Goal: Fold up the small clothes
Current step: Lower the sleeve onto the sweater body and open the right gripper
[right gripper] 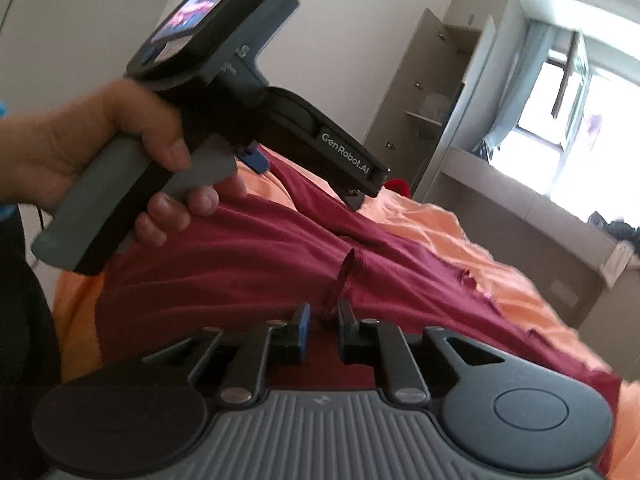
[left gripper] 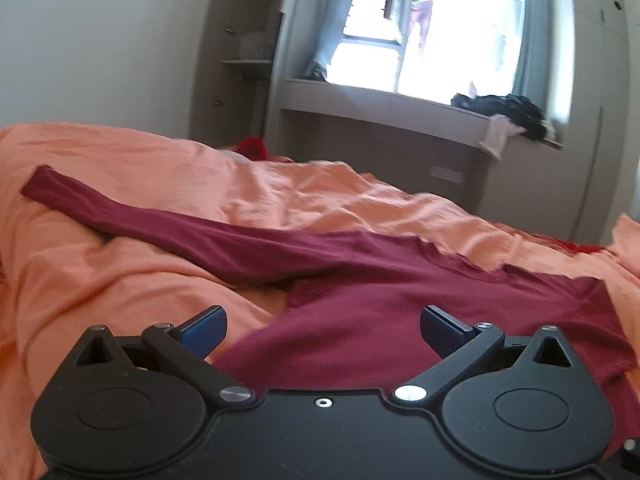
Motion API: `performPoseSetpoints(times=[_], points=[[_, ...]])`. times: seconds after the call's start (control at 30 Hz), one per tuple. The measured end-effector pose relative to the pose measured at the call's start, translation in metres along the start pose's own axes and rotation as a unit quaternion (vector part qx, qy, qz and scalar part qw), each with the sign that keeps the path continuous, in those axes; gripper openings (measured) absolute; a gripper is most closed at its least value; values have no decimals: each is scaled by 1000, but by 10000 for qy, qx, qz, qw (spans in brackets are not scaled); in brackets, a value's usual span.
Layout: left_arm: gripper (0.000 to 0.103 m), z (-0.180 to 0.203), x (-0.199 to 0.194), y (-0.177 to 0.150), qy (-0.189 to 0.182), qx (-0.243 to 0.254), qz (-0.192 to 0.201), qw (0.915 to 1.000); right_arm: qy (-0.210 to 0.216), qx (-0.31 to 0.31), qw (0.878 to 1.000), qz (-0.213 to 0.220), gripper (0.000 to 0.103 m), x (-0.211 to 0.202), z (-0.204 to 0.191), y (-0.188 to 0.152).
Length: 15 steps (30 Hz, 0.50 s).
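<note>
A dark red long-sleeved top (left gripper: 360,280) lies spread on an orange bedsheet (left gripper: 120,272), one sleeve (left gripper: 120,210) stretched far left. My left gripper (left gripper: 322,326) is open and empty, hovering over the top's body. In the right wrist view my right gripper (right gripper: 322,320) is shut on a pinched fold of the red top (right gripper: 248,264), lifting a ridge of cloth. The left gripper's body (right gripper: 280,120), held by a hand, hangs above the top at the upper left.
A window ledge (left gripper: 380,104) with a pile of dark clothes (left gripper: 508,110) runs behind the bed. A grey shelf cabinet (left gripper: 240,60) stands at the back. A bright red item (left gripper: 252,146) lies at the bed's far edge.
</note>
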<state>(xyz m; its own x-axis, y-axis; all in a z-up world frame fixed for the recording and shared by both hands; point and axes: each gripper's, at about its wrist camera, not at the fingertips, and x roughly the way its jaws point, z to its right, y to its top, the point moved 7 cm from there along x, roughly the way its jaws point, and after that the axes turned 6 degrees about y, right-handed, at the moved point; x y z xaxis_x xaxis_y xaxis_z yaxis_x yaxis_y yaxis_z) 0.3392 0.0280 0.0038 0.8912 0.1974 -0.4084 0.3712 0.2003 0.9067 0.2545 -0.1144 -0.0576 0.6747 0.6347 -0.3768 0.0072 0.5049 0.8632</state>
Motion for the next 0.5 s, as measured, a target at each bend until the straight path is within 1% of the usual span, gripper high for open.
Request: performPoseSetpoints(times=[0.03, 0.07, 0.1, 0.2, 0.23, 0.3, 0.37, 0.4, 0.43, 0.5], points=[[103, 4, 1, -2, -75, 17, -53, 10000, 24, 107, 9999, 5, 29, -3, 2, -2], [103, 7, 2, -4, -150, 43, -111, 9998, -5, 201, 9998, 16, 43, -9, 5, -5], [103, 11, 3, -7, -226, 93, -173, 9996, -85, 261, 9996, 30, 54, -15, 10, -9], [103, 22, 5, -15, -359, 310, -311, 9984, -538, 407, 9977, 2, 68, -38, 31, -22], [103, 26, 5, -18, -388, 394, -346, 9979, -720, 489, 9962, -36, 70, -46, 41, -28], [103, 31, 4, -22, -450, 517, -397, 9969, -1194, 660, 9906, -140, 83, -61, 66, -44], [103, 36, 3, -26, -500, 631, -430, 9958, -1810, 828, 9796, -267, 90, -75, 95, -62], [103, 38, 3, -29, -507, 694, -442, 9953, -2172, 928, 9711, -333, 92, -82, 111, -71], [103, 40, 2, -30, -500, 754, -453, 9949, -2510, 1026, 9617, -411, 94, -88, 124, -80], [103, 42, 3, -33, -449, 867, -474, 9941, -3189, 1313, 9366, -623, 97, -99, 155, -102]])
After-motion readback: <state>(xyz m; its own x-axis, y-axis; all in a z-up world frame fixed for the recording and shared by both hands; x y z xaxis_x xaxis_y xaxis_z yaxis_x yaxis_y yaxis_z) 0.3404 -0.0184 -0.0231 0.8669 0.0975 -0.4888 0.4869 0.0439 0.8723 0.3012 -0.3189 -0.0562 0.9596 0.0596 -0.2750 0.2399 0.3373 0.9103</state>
